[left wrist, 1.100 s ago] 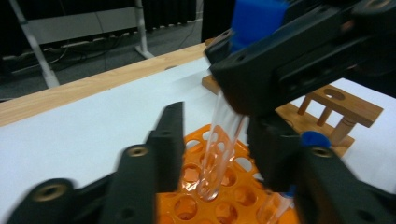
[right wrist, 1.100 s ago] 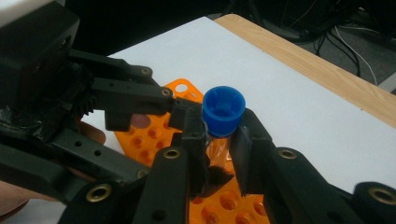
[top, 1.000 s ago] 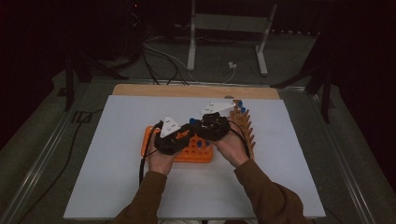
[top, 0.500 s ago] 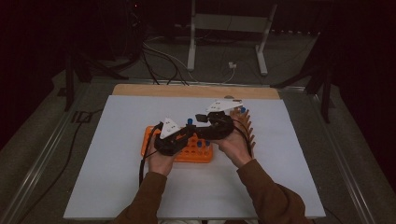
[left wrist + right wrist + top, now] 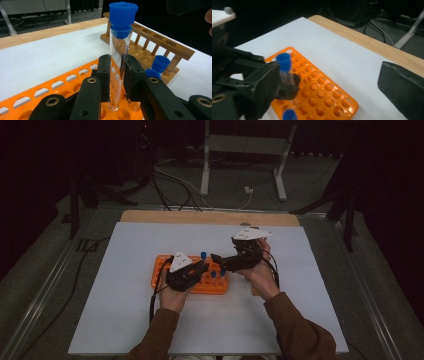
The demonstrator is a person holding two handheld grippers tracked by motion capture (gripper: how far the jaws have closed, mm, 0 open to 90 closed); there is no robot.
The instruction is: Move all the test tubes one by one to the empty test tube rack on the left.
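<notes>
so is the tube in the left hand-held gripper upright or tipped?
Upright. The test tube stands vertical, blue cap up, clamped in the left hand-held gripper, base in the orange rack.

The right gripper (image 5: pixel 216 258) has just opened and drawn away from the test tube (image 5: pixel 119 55)

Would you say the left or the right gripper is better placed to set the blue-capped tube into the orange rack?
Left, probably: the left gripper is shut on the tube directly above the orange rack. The right gripper has just opened, nothing between its jaws.
</notes>
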